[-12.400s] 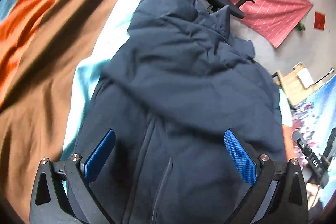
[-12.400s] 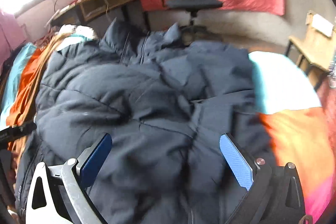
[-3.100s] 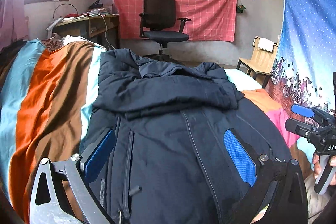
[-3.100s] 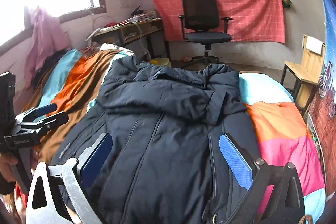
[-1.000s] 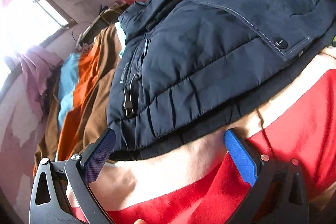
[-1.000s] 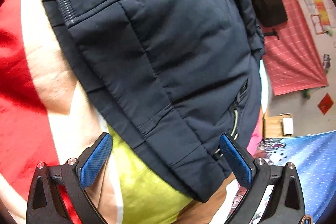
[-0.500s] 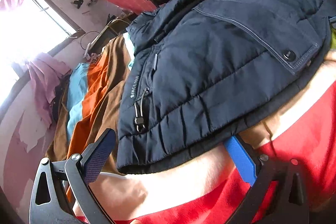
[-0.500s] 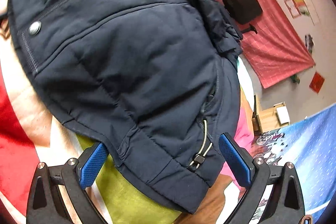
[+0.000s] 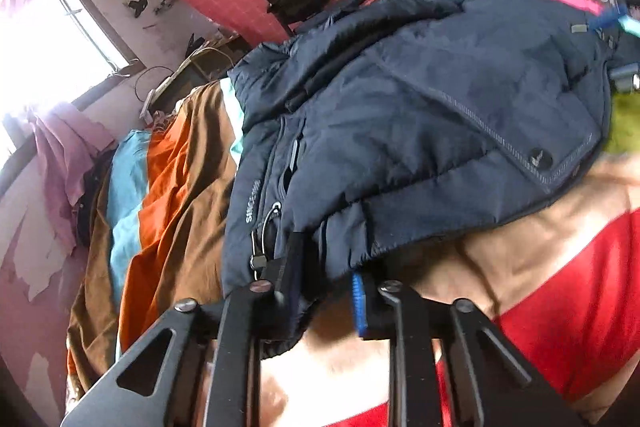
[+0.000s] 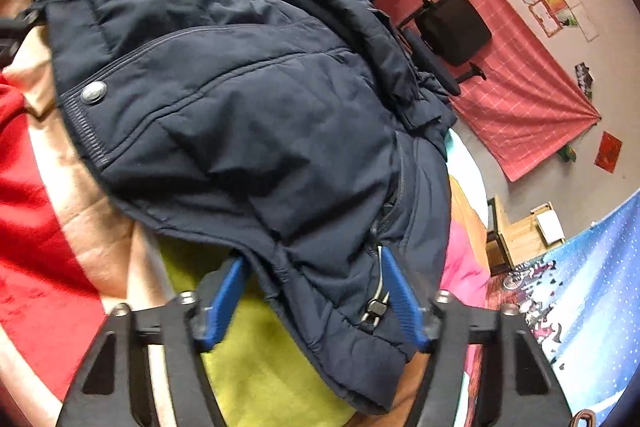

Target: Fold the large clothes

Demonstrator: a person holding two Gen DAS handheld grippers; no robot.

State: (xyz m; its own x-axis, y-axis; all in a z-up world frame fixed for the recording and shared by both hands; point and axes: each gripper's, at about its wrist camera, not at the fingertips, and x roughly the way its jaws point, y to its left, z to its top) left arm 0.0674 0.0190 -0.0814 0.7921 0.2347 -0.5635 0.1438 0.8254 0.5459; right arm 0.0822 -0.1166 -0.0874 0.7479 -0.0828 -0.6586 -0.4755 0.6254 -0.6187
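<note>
Ahead of both hands, blocked low down by the padded jacket (image 9: pixel 420 115) spread across the striped bedspread (image 9: pixel 172 195). Hem bunched between the fingers of the left gripper (image 9: pixel 326 287) and the right gripper (image 10: pixel 316 291), jaws just closed in on it, no way through there. Open strip of bedspread left of the jacket. Beyond the bed, an office chair (image 10: pixel 452 31) near the red wall cloth (image 10: pixel 516 87), and a wooden stool (image 10: pixel 520 235) beside the bed's right edge. Clear air above the jacket.
</note>
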